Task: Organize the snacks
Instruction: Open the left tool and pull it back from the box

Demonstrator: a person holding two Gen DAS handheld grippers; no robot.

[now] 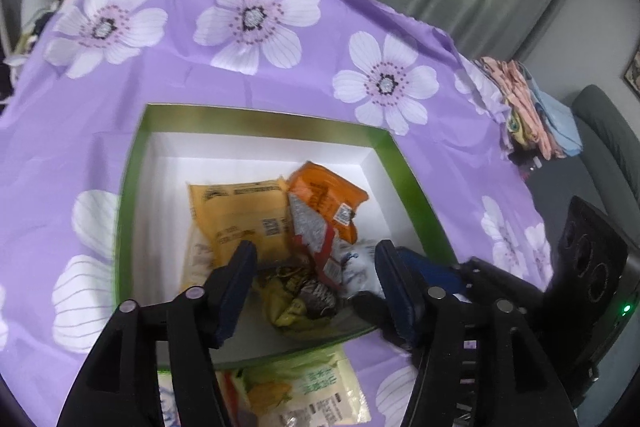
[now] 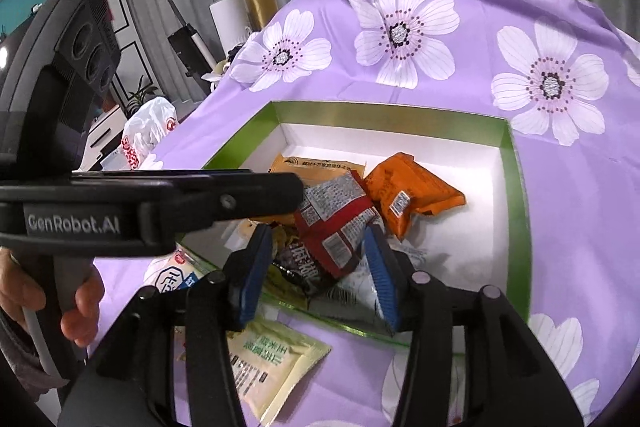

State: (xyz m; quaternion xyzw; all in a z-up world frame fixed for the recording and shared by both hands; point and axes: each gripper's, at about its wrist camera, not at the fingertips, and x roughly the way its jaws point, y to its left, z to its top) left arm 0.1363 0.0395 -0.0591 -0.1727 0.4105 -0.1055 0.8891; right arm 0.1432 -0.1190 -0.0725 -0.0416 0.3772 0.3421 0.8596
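A green-rimmed box point(image 1: 276, 119) with a white inside sits on the purple flowered cloth. It holds several snack packets: a yellow one point(image 1: 240, 215), an orange one point(image 1: 324, 195), a red-and-silver one point(image 1: 316, 235), a dark crumpled one point(image 1: 304, 299) and a white one point(image 1: 360, 271). My left gripper point(image 1: 316, 259) is open and empty above the box's near end. My right gripper point(image 2: 316, 251) is open, its jaws on either side of the red-and-silver packet point(image 2: 336, 223) and the dark packet point(image 2: 300, 271). A pale corn snack packet point(image 2: 272, 359) lies outside the box on the cloth.
The left gripper's body point(image 2: 100, 211) crosses the right wrist view at the left. Another white-and-blue packet point(image 2: 176, 271) lies by the box's near left corner. Folded clothes point(image 1: 532, 107) sit at the cloth's right edge. A white plastic bag point(image 2: 148, 131) lies beyond the left edge.
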